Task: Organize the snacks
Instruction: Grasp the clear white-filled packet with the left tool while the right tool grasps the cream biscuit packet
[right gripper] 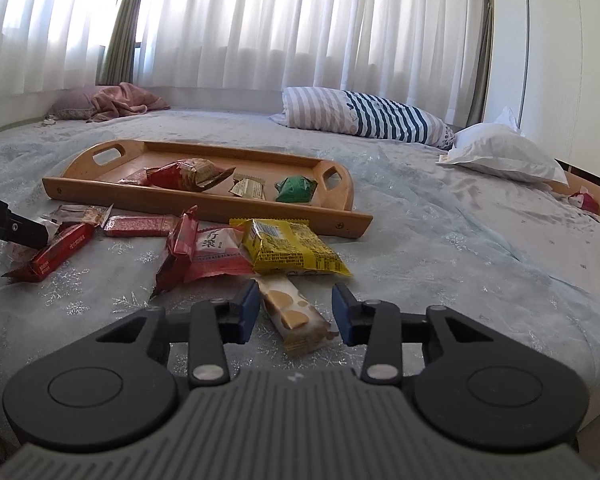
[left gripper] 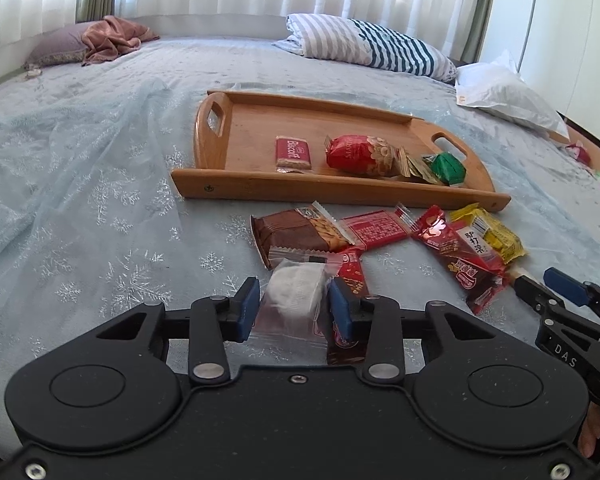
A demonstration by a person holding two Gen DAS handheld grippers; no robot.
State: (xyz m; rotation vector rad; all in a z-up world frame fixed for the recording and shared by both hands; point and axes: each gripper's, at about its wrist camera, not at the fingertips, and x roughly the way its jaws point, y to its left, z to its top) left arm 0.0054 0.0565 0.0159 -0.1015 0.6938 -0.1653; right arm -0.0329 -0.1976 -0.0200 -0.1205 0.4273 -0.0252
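Left wrist view: the left tool (left gripper: 293, 307) sits low over the bed (left gripper: 100, 200), its blue pads on either side of a clear packet with a white cake (left gripper: 296, 292) inside. Both pads meet the wrapper, so the tool is clenched on it. The packet's near end runs under the tool body and is hidden. A dark red bar (left gripper: 350, 280) lies partly behind the right pad. Beyond them lie a brown wafer pack (left gripper: 296, 232), a flat red packet (left gripper: 376, 228), a red-and-white packet (left gripper: 460, 252) and a yellow packet (left gripper: 492, 232). The wooden tray (left gripper: 228, 188) holds a Biscoff biscuit (left gripper: 294, 152), a red bag (left gripper: 360, 156) and a green sweet (left gripper: 448, 168). The right tool (left gripper: 548, 284) is cut off at the frame's edge.

Right wrist view: the right tool (right gripper: 296, 312) straddles a cream biscuit bar (right gripper: 292, 312) lying slantwise on the bed. The left pad touches the wrapper, but a gap shows at the right pad, so it is not yet gripped. The bar's far end is tucked under the yellow packet.
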